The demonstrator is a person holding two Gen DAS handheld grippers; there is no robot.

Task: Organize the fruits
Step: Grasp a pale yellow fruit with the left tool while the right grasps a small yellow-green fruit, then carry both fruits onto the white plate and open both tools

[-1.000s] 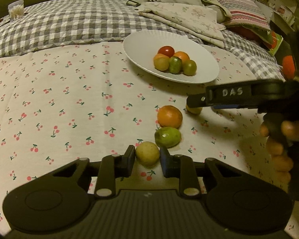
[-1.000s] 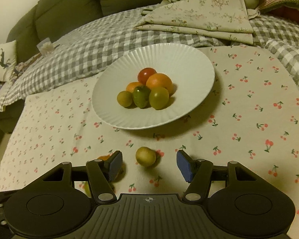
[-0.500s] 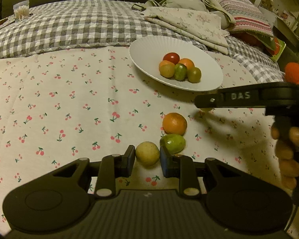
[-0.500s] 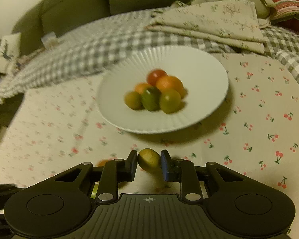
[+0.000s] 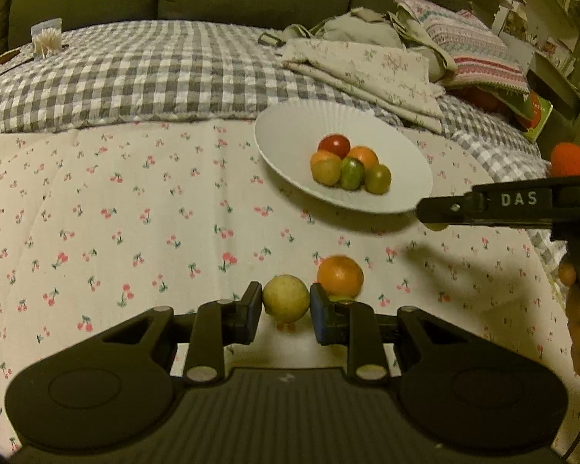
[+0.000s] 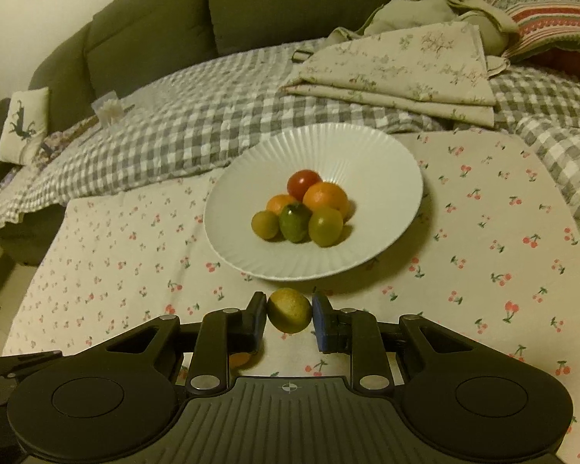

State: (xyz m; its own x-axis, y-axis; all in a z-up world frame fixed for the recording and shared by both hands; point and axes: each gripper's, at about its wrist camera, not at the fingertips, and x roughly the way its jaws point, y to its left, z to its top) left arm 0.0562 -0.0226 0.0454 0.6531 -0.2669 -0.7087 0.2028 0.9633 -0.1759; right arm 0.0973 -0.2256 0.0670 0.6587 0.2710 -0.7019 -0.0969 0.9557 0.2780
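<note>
Right tongs point(image 6: 289, 315) had closed from apart onto a lime point(image 6: 289, 310) just before the plate point(image 6: 251, 178); left tongs point(image 5: 285, 303) clamped a lemon point(image 5: 286, 298). Next: carry both over the plate.

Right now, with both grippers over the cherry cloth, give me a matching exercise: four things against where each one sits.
Things:
1. red fruit
2. pale yellow fruit
3. yellow-green fruit
4. loose orange

Places:
A. in the left gripper
B. on the cloth, not gripped
C. on the white plate
D. in the right gripper

Pairs: 1-C, 2-A, 3-D, 4-B
</note>
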